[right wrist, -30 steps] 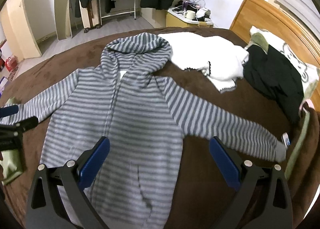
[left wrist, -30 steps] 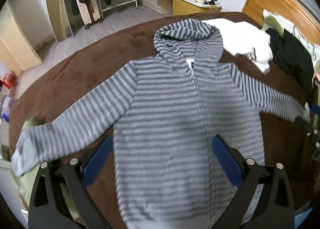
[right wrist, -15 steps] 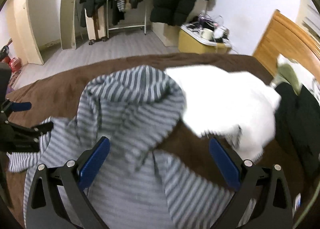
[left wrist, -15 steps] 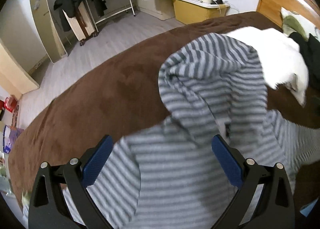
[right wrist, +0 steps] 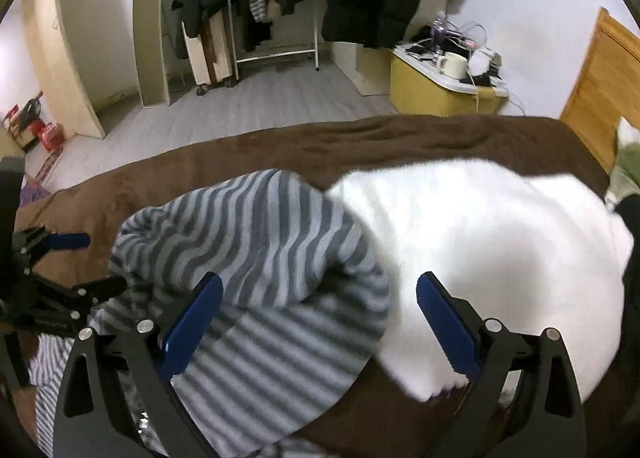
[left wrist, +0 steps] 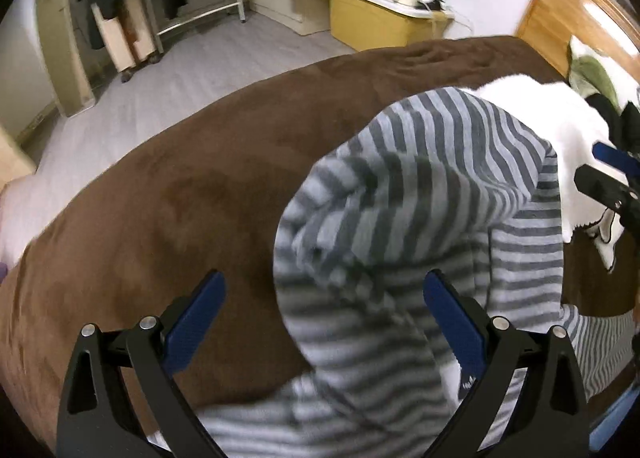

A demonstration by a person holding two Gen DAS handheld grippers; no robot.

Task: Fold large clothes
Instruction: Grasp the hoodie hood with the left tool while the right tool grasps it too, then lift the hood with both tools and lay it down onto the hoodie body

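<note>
A grey striped hoodie (left wrist: 420,226) lies face up on the brown bedspread (left wrist: 160,194), its hood (right wrist: 256,242) bunched toward the bed's far edge. My left gripper (left wrist: 324,318) hovers open over the hood's left side, nothing between its blue pads. Over the hood's right edge my right gripper (right wrist: 320,322) is open too, where the hood meets a white garment (right wrist: 480,258). Each gripper shows at the edge of the other's view: the right one (left wrist: 608,178) and the left one (right wrist: 60,262).
The white garment (left wrist: 560,126) lies right of the hood, with dark clothes (left wrist: 616,118) and a wooden headboard (left wrist: 576,6) beyond. A yellow cabinet (right wrist: 444,94) with a mug and cables, a clothes rack (right wrist: 272,18) and grey floor (right wrist: 280,102) lie past the bed edge.
Both grippers have travelled forward from the hoodie's hem, over its body, up to the hood. They stayed open throughout. The hoodie has not visibly shifted.
</note>
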